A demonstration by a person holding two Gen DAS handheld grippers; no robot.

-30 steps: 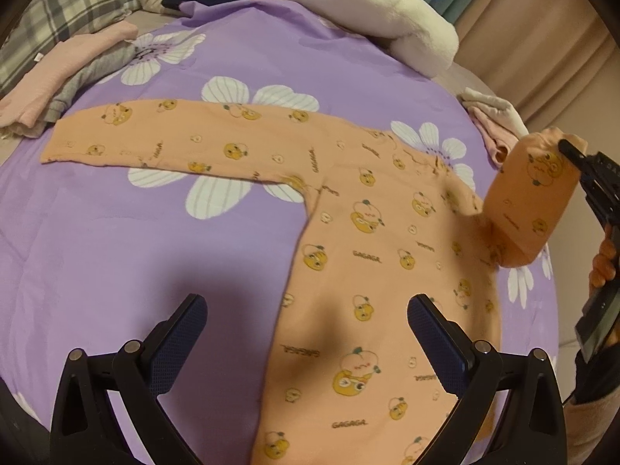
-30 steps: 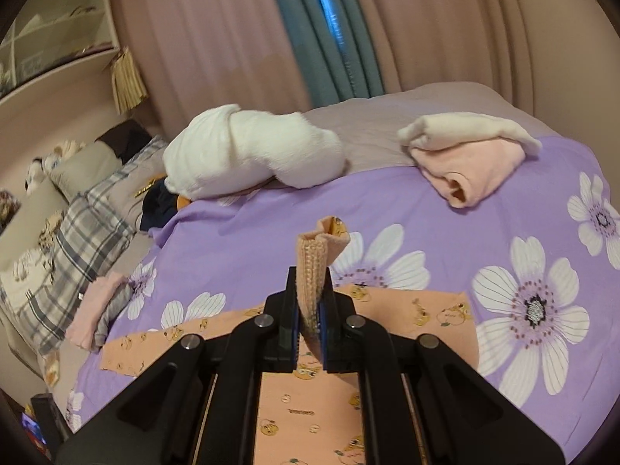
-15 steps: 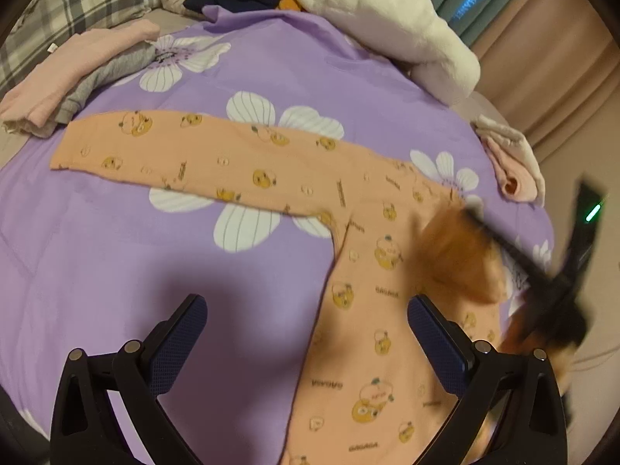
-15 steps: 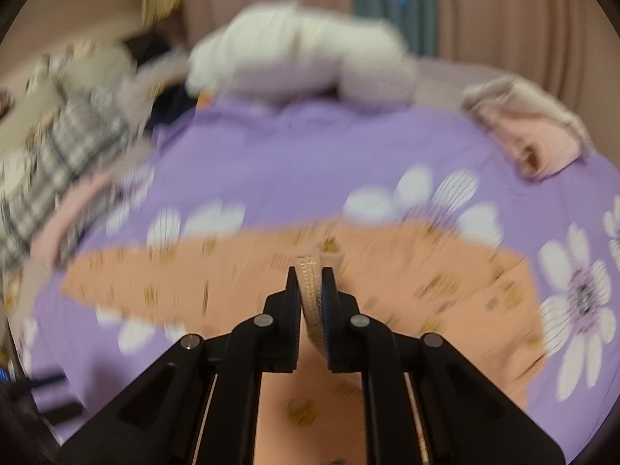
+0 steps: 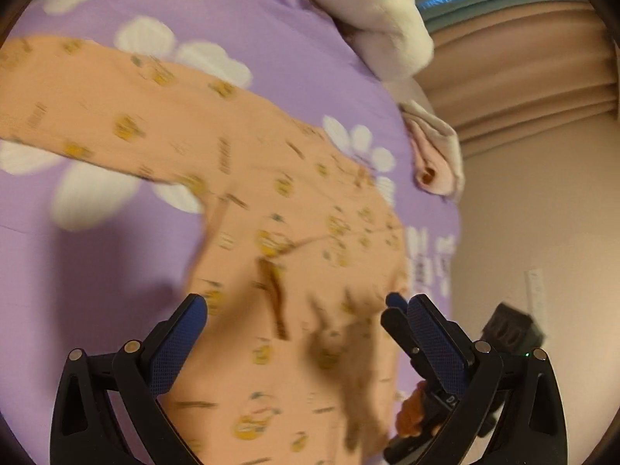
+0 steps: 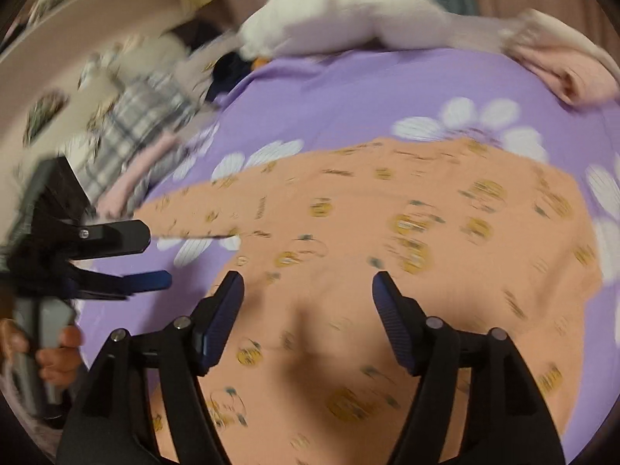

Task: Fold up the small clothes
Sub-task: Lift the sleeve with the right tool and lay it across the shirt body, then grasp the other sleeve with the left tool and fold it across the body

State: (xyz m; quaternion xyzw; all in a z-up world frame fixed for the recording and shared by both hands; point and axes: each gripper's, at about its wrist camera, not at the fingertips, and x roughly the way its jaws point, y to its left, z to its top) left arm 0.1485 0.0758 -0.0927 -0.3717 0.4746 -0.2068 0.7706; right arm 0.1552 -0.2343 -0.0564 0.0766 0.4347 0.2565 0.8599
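Purple bedding (image 6: 348, 89) printed with big white daisies covers the bed and fills most of both views, which are smeared by motion blur. Spread flat across it lies the orange top (image 6: 387, 232), patterned with small yellow cartoon figures; in the left wrist view one long sleeve runs off toward the upper left of the frame while the body fills the centre and lower middle. At the top centre of the right wrist view a bulky white blanket (image 6: 348, 11) is heaped at the far edge of the bed, and a folded pink and cream garment (image 6: 562, 66) sits at the upper right. Plaid fabric (image 6: 135, 128) and a pink folded piece lie at the left of that frame, with a dark garment near the blanket. Beige pleated curtains (image 5: 523, 69) and a teal strip hang at the upper right of the left wrist view, above a plain pale wall. The right gripper (image 6: 308, 302) hovers over the middle of the top, its jaws opening with only the flat cloth below them and nothing pinched. The left gripper (image 5: 306, 321) has its jaws wide apart over the lower part of the top, holding nothing. A person's fingers (image 6: 58, 352) grip a handle at the lower left of the right wrist view.
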